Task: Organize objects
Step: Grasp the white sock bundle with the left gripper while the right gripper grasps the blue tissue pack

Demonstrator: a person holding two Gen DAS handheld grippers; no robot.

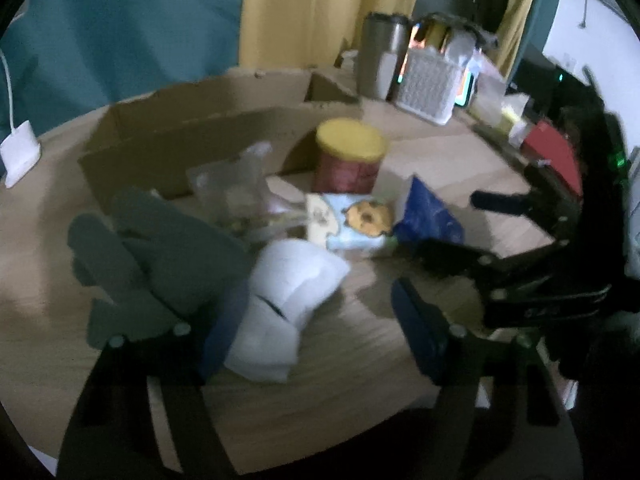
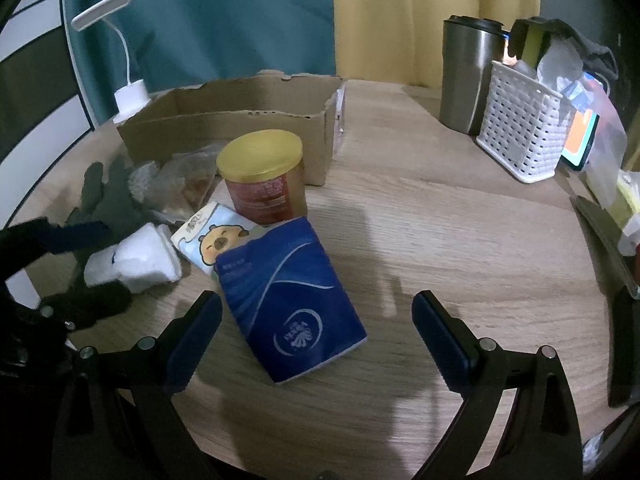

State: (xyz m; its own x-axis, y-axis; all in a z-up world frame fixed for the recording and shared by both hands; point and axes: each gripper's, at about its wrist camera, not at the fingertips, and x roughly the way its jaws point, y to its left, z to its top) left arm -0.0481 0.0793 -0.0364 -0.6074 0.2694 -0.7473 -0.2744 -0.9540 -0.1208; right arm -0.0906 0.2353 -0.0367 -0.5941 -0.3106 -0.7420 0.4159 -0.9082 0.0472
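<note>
A white rolled sock (image 1: 288, 300) lies on the wooden table between the fingers of my left gripper (image 1: 320, 292). It touches the left pad only, and the right pad stands apart from it, so the jaws are open. In the right wrist view, a blue tissue pack (image 2: 288, 300) lies flat between the open fingers of my right gripper (image 2: 316, 296), nearer the left finger, with no pad touching it. Behind it are a cartoon tissue pack (image 2: 212, 240), a red can with a yellow lid (image 2: 264, 176), a grey glove (image 2: 108, 196) and a clear plastic bag (image 2: 180, 180).
A low cardboard box (image 2: 240, 120) stands open behind the pile. A steel tumbler (image 2: 468, 76), a white basket (image 2: 520, 136) and a lit phone (image 2: 580, 140) stand at the back right. A white lamp (image 2: 128, 96) is at the back left.
</note>
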